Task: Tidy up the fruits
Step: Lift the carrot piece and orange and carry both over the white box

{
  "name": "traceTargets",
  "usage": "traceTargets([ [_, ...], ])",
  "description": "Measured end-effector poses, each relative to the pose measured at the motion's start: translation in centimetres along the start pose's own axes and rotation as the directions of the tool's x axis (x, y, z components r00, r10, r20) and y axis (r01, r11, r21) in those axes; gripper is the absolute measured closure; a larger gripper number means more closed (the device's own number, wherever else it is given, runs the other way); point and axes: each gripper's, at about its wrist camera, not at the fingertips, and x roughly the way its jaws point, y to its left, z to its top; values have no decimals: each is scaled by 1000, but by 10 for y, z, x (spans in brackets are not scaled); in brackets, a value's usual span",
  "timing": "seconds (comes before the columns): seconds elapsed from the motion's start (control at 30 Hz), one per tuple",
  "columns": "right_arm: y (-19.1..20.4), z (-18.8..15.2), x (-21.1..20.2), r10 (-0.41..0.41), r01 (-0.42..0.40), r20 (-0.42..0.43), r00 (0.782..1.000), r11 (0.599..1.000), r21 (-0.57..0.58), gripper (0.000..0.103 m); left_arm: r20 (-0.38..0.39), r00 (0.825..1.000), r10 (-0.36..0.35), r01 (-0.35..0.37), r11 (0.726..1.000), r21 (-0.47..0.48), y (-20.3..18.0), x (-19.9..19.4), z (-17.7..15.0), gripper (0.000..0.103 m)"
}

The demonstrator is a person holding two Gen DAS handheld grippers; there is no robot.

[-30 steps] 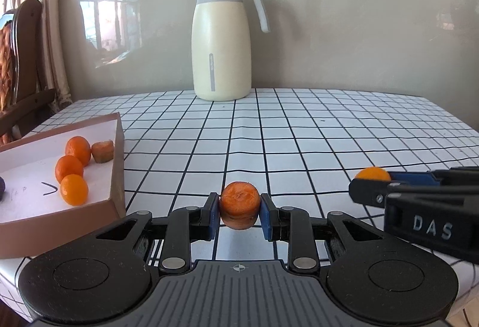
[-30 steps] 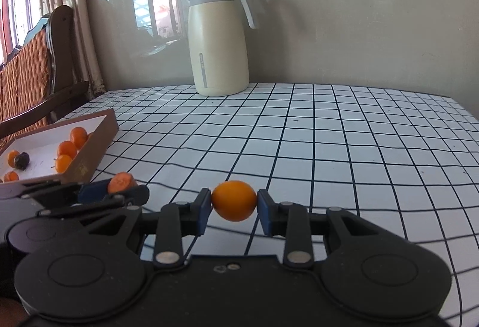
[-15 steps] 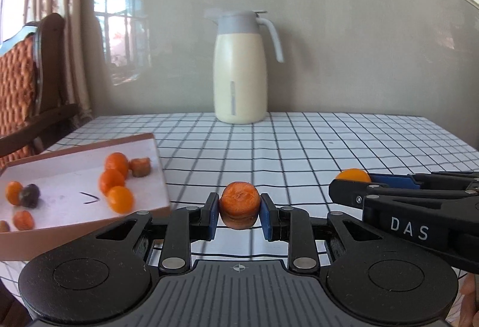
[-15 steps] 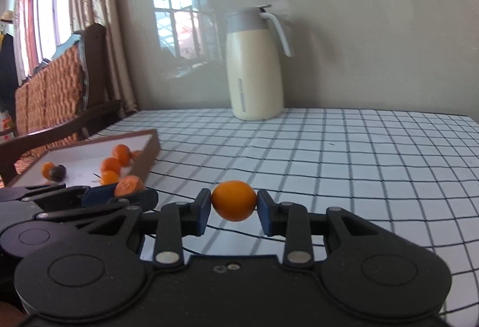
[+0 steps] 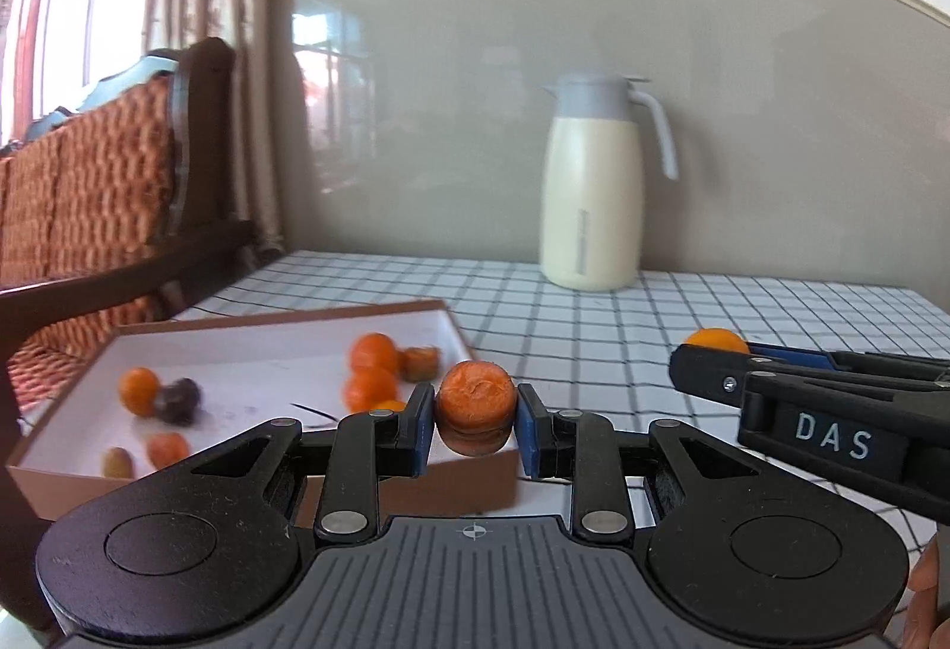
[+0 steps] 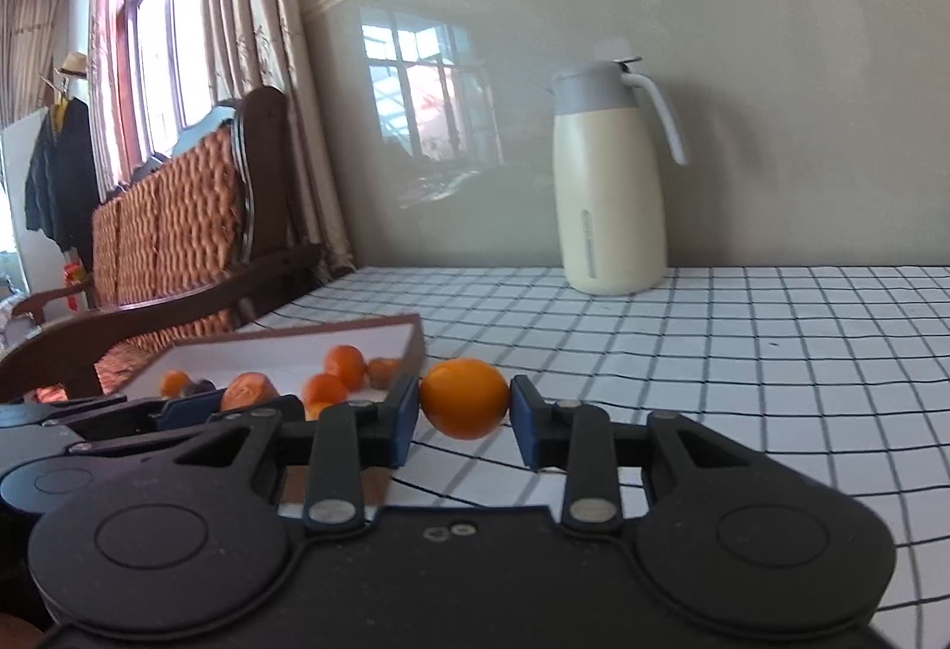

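Note:
My left gripper [image 5: 475, 426] is shut on a rough, wrinkled orange fruit [image 5: 475, 405], held in the air just above the near right corner of a shallow brown box [image 5: 457, 331] with a white floor. The box holds several small orange fruits [image 5: 371, 352] and one dark fruit [image 5: 178, 399]. My right gripper [image 6: 465, 414] is shut on a smooth round orange fruit [image 6: 465, 405], held above the checked table to the right of the box [image 6: 409, 346]. The right gripper shows at the right of the left wrist view [image 5: 706, 352], and the left gripper at the lower left of the right wrist view [image 6: 249, 392].
A cream jug [image 5: 594, 198] with a grey lid stands at the back of the checked tablecloth [image 5: 594, 328] near the wall. A wooden bench with a woven back [image 5: 89, 209] stands past the table's left edge. Curtains and a window are behind it.
Both grippers have risen and swung left with their fruits. The box has come from the left edge towards the middle of both views. Neither grip has changed.

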Motion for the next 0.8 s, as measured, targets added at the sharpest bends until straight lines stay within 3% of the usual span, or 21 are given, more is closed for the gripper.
traceTargets([
  [0.27, 30, 10, 24, 65, -65, 22, 998, 998, -20, 78, 25, 993, 115, -113, 991, -66, 50, 3, 13, 74],
  [0.5, 57, 15, 50, 109, -108, 16, 994, 993, -42, 78, 22, 975, 223, -219, 969, -115, 96, 14, 20, 74],
  [0.8, 81, 22, 80, 135, -133, 25, 991, 989, -70, 78, -14, 951, 309, -307, 938, -158, 140, 37, 20, 74],
])
